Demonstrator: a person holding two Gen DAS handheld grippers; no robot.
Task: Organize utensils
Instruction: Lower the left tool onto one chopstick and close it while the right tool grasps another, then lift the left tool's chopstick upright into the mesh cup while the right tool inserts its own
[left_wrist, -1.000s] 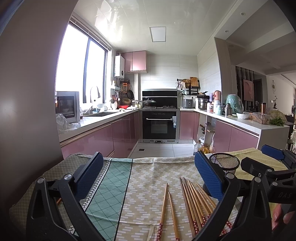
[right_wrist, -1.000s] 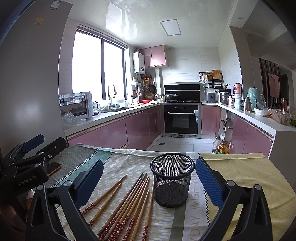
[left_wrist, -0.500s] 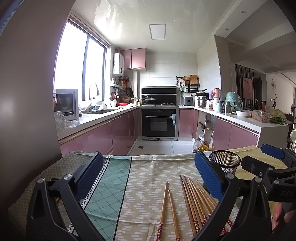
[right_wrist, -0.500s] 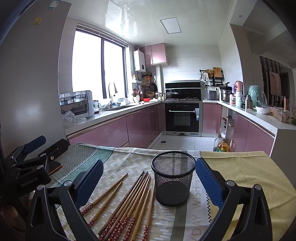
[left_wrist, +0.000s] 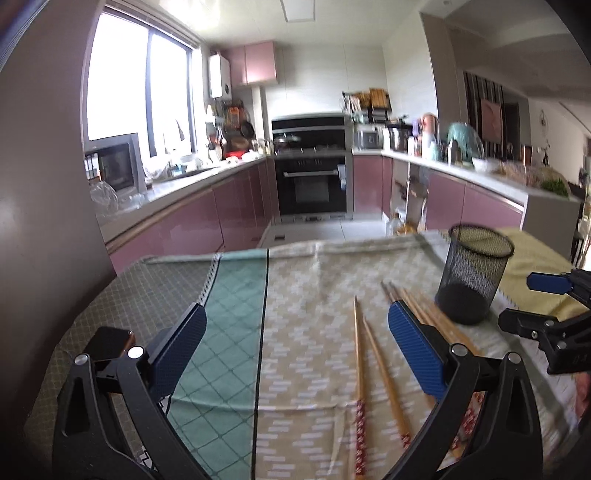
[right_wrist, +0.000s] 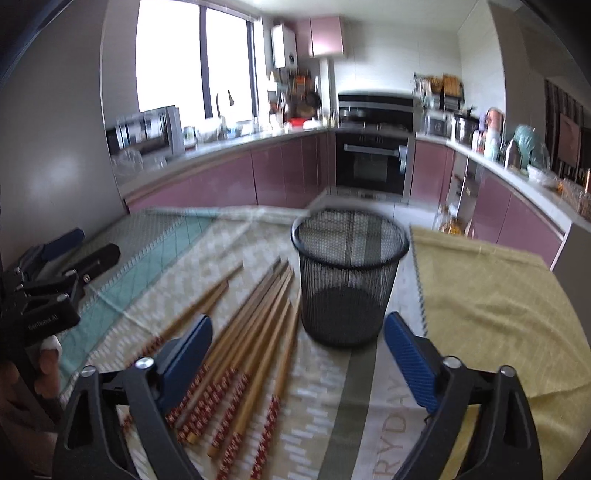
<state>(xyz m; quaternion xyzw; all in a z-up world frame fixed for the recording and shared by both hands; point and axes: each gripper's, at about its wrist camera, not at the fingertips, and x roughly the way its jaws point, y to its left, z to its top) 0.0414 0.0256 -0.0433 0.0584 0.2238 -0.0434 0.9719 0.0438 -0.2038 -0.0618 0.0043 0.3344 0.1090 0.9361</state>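
Both tongs have dipped toward the chopsticks (right_wrist: 255, 332); left gripper (left_wrist: 295, 350) wide & empty, right gripper (right_wrist: 299, 354) closing on nothing, so pinch one pair near the red ends w/o bumping the mesh cup (right_wrist: 349, 277).

Black mesh cup (right_wrist: 349, 280), tan chopsticks (right_wrist: 255, 332) with red-patterned ends, teal-checked and beige tablecloth (left_wrist: 236, 332).

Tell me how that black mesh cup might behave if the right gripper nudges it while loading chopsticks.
The mesh cup looks empty and see-through, so it is probably light and apt to slide on the tablecloth. It stands taller than its narrower base, so a push near the rim could tip it. The chopsticks beside it may roll.
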